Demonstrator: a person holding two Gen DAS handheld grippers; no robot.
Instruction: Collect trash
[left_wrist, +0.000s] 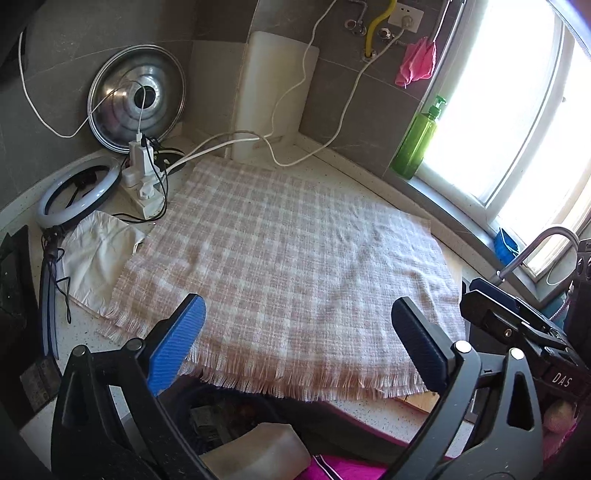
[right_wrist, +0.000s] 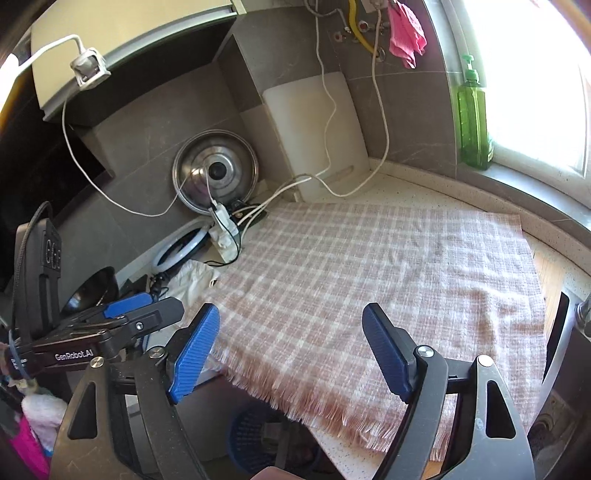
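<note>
A pink and white checked cloth (left_wrist: 288, 258) with fringed edges lies flat on the speckled countertop (left_wrist: 347, 173); it also shows in the right wrist view (right_wrist: 388, 280). No loose trash shows on it. My left gripper (left_wrist: 299, 343) is open and empty above the cloth's near edge. My right gripper (right_wrist: 291, 354) is open and empty above the same edge. A blue mesh waste basket (right_wrist: 255, 439) stands below the counter edge with some items inside; it is dark in the left wrist view (left_wrist: 221, 417). The left gripper also shows in the right wrist view (right_wrist: 144, 314).
At the back left stand a steel pot lid (left_wrist: 136, 96), a power strip with plugs and cables (left_wrist: 144, 177), a ring light (left_wrist: 77, 195) and a white cloth bag (left_wrist: 96, 258). A white cutting board (left_wrist: 273, 92) leans on the wall. A green soap bottle (left_wrist: 417, 140) stands on the sill. A tap (left_wrist: 539, 243) is at the right.
</note>
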